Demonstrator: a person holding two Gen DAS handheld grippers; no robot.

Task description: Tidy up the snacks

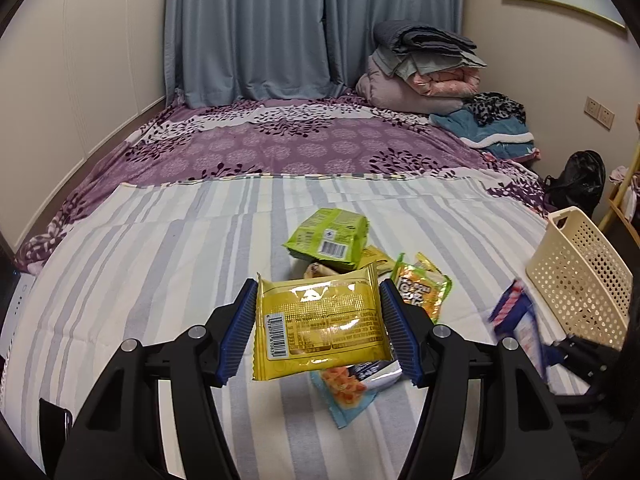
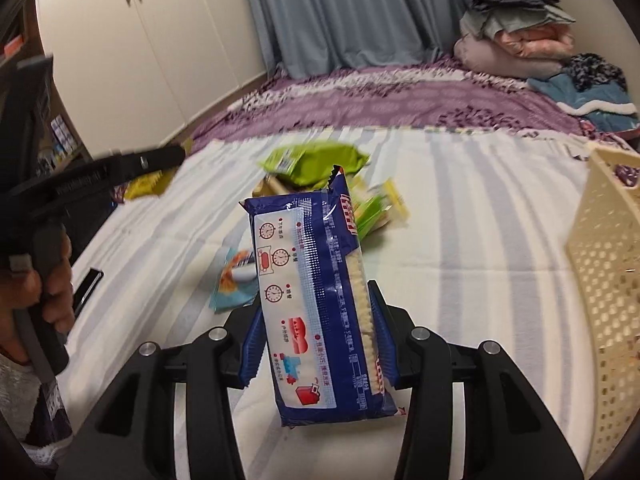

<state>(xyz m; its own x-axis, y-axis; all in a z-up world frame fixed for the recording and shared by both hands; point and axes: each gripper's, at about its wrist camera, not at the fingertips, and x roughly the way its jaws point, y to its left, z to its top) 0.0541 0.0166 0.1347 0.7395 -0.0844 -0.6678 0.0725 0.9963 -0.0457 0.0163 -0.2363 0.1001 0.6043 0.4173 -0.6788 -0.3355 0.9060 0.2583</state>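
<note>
My left gripper [image 1: 318,328] is shut on a yellow snack packet [image 1: 320,328] and holds it above the striped bed sheet. Behind and under it lie a green packet [image 1: 328,236], an orange-and-green candy bag [image 1: 424,288] and a light blue packet [image 1: 348,396]. My right gripper [image 2: 316,344] is shut on a blue cracker pack [image 2: 320,300], held upright above the bed; it shows blurred in the left wrist view [image 1: 516,320]. A cream perforated basket [image 1: 580,280] stands at the right, and also shows in the right wrist view [image 2: 604,280].
Folded quilts [image 1: 420,68] and clothes [image 1: 492,124] are piled at the bed's far right. A black bag [image 1: 580,176] sits beyond the bed. A dark flat device [image 2: 86,286] lies on the sheet at left. A wardrobe [image 2: 132,40] lines the left wall.
</note>
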